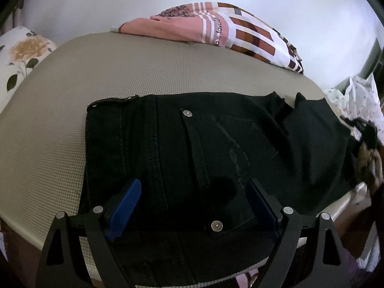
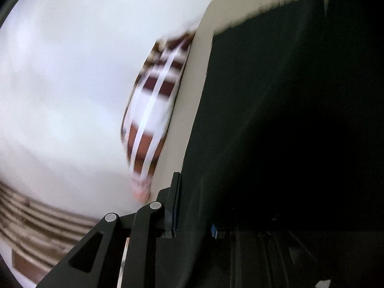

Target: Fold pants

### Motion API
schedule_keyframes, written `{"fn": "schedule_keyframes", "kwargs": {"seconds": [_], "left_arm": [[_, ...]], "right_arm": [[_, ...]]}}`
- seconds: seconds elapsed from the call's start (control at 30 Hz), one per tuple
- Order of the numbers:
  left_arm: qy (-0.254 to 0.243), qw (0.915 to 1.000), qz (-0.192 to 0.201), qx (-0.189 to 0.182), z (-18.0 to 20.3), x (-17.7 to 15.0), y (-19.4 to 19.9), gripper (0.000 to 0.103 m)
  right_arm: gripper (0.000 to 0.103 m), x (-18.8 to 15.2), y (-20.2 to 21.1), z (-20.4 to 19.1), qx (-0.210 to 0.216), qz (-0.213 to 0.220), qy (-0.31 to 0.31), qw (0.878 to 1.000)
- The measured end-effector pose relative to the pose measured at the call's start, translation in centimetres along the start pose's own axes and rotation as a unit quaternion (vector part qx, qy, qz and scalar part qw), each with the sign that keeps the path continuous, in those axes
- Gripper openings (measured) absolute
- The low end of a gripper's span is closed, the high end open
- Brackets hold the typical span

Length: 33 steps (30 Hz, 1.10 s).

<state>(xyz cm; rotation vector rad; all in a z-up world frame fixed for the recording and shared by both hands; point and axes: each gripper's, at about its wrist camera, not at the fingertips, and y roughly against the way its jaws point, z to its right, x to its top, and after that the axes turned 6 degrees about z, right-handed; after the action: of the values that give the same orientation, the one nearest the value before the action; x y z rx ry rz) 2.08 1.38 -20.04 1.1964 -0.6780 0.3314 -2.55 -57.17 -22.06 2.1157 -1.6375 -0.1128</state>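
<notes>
Black pants lie on a beige padded table, waistband to the left, back pocket with rivets facing up, legs bunched at the right. My left gripper is open, its blue fingers spread just above the pants' near edge, holding nothing. In the blurred right wrist view, my right gripper is tilted sideways; black pants cloth fills the gap beside its left finger, and the right finger is hidden by the cloth, so I cannot tell whether the cloth is clamped.
A folded pink, white and brown patterned cloth lies at the table's far edge; it also shows in the right wrist view. A floral cushion is at left. White dotted fabric lies at right. A white wall stands behind.
</notes>
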Motion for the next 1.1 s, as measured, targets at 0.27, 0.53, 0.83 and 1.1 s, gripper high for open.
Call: {"fn": "schedule_keyframes", "kwargs": {"seconds": [0.27, 0.53, 0.83, 1.1], "left_arm": [[-0.021, 0.9997, -0.005, 0.014, 0.4, 0.1, -0.5, 0.089], [-0.005, 1.0, -0.004, -0.001, -0.3, 0.3, -0.4, 0.089], [-0.024, 0.9997, -0.008, 0.007, 0.1, 0.3, -0.7, 0.089], [-0.022, 0.9997, -0.001, 0.006, 0.2, 0.1, -0.8, 0.089]], "right_arm": [[0.005, 7.0, 3.8, -1.1, -0.027, 0.058, 0.042, 0.997], [0.005, 2.7, 15.2, 0.7, -0.056, 0.086, 0.083, 0.991], [0.002, 0.0, 17.0, 8.7, -0.036, 0.084, -0.023, 0.996], [0.003, -0.4, 18.6, 9.8, -0.023, 0.101, -0.053, 0.993]]}}
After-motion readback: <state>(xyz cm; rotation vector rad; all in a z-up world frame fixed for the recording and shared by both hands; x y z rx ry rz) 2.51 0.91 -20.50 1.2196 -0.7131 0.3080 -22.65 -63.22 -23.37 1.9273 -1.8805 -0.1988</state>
